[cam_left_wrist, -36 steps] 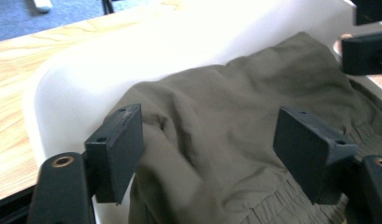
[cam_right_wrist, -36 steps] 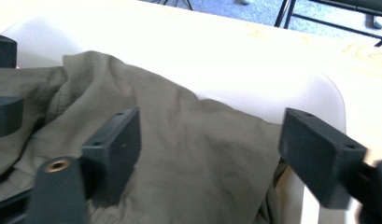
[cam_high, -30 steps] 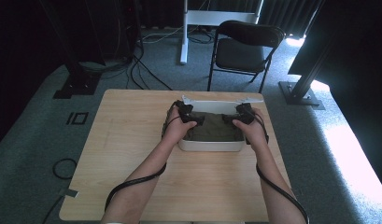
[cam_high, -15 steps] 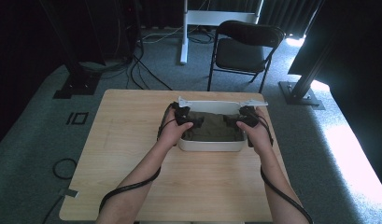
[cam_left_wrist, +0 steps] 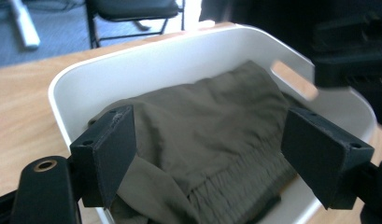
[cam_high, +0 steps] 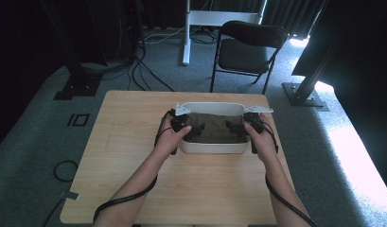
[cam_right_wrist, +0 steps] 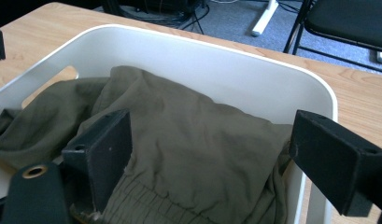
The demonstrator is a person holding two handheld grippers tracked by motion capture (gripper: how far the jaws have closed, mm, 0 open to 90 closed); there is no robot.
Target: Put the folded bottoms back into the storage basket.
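— Olive-green cloth, some soft garment, is lying crumpled in the white tub at the middle of the bench.

— Are they gripping it?

— No. The left hand-held gripper is hanging at the tub's nine o'clock end, its jaws having just been opening and now standing apart over the fabric, pressing nothing. The right hand-held gripper, at three o'clock, is gaping wide too.

— How will it handle?

— Light and limp, I'd say, sagging wherever it's lifted. The gathered waistband is looking like the firmest place to pinch.
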